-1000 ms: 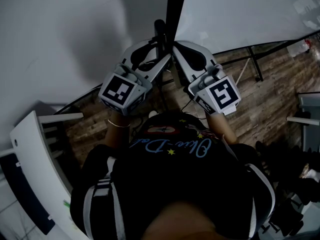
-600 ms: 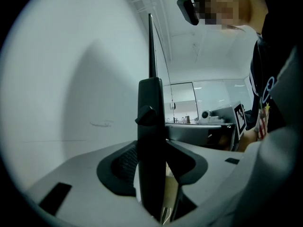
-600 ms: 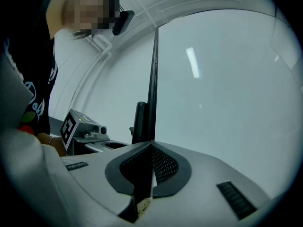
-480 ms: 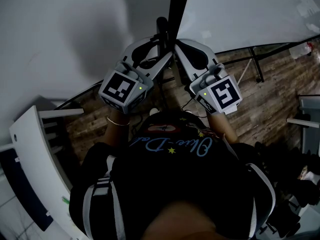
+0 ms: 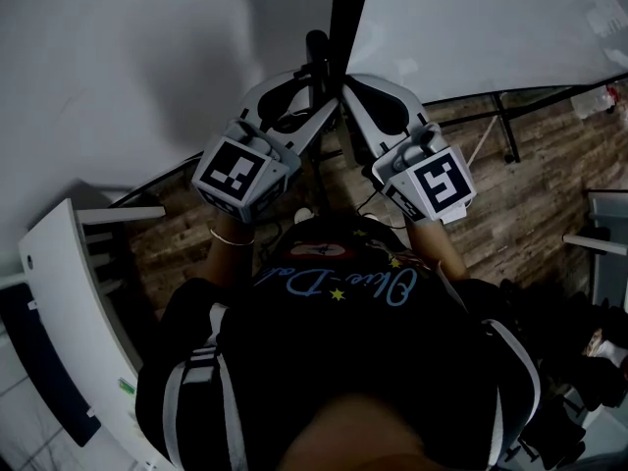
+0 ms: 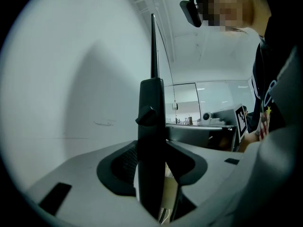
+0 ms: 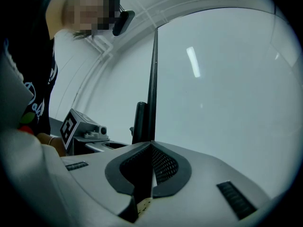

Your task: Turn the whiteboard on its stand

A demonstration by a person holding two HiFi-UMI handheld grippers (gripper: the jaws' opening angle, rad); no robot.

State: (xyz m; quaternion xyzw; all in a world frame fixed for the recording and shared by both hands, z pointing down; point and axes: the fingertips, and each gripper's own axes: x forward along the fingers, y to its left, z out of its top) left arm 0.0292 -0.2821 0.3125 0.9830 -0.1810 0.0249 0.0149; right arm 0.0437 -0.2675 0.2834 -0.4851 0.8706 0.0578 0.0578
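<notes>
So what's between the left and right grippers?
The whiteboard's dark edge and a black post beside it, seen in the head view.

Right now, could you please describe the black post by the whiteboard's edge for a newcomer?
Find the big whiteboard and follow its thin dark edge downward. The black post stands just left of that edge in the head view; unlike the edge, it is thick and carries a small knob.
</notes>
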